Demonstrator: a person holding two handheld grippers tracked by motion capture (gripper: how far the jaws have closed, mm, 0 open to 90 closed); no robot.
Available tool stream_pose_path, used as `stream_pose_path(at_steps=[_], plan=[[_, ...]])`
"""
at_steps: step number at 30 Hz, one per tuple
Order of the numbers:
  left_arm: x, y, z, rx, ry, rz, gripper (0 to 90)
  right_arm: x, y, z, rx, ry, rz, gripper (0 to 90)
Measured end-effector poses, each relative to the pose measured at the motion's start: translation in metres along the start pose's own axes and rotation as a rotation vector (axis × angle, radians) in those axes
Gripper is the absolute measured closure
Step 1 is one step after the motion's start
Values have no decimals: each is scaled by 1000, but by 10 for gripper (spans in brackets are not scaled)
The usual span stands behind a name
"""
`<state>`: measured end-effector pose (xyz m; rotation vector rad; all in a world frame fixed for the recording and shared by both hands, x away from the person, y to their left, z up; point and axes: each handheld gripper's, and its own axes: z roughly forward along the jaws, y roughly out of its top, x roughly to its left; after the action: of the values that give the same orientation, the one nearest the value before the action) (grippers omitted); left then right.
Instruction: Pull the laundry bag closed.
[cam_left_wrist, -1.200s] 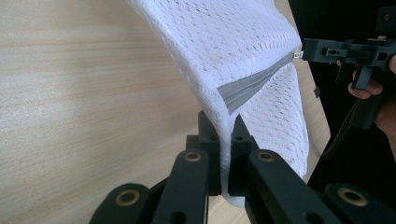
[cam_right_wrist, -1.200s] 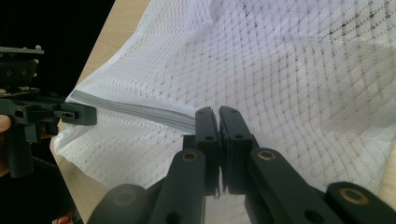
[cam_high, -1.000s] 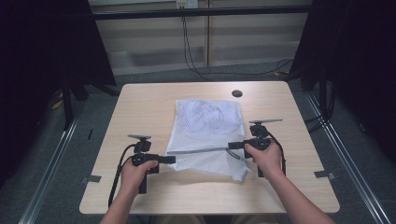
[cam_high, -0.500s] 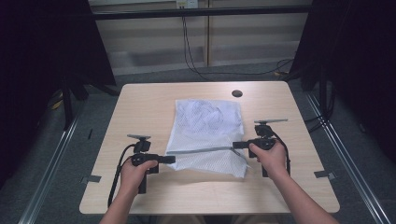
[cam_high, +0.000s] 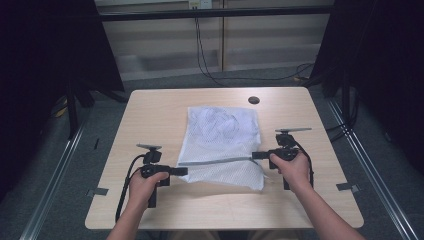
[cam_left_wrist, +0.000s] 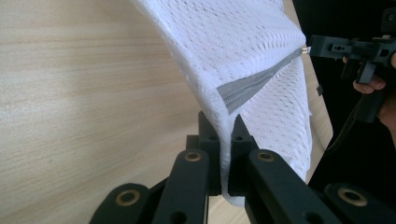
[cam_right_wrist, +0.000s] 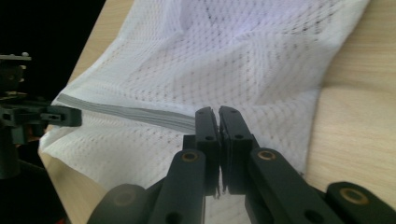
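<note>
Forearms enter from the near edge of the counter (cam_high: 150, 215), each hand carrying a hand-held gripper. The left hand-held gripper (cam_high: 181, 171) is clamped shut on the near-left corner of a white mesh bag (cam_high: 225, 135); in its own view the jaws pinch the mesh right at the end of the grey zipper strip (cam_left_wrist: 254, 84). The right hand-held gripper (cam_high: 257, 155) is likewise closed tight, gripping the opposite end of that strip, apparently at the zipper pull, though the pull itself is too small to confirm.

Relation that governs the coming move: the strip runs taut between the two hand-held grippers, crosswise over the counter, its long axis roughly level and slightly raised toward the right. The bag's body lies beyond that line, flat on the counter and stretching away from the person; a short flap hangs on the near side. Both hands are equally near to the bag, one at each end.

Judgement: the next action probably draws the right hand along the strip's axis while the left anchors.

Not determinable: whether the zipper is open or closed, and what, if anything, is inside; darker patches show through the mesh at the far end. A small dark hole (cam_high: 254, 100) sits in the counter beyond the bag.
</note>
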<state>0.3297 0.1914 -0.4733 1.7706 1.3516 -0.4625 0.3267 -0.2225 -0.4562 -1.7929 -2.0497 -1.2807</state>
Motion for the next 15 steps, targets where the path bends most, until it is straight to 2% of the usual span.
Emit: stream_pose_path(at_steps=[9,13,14,15], plan=[[-1,0,0,4,-1,-12,887,-2,-1,-2,-1,-2,-1,870],[-1,-1,0,2,0,-6,887,-4,0,-3,-1,-5,4,869],[0,-1,0,7,2,9,887,-4,-1,-2,-2,-6,3,870],[-1,-1,0,3,4,1,887,-4,-1,-2,0,-11,-1,870]])
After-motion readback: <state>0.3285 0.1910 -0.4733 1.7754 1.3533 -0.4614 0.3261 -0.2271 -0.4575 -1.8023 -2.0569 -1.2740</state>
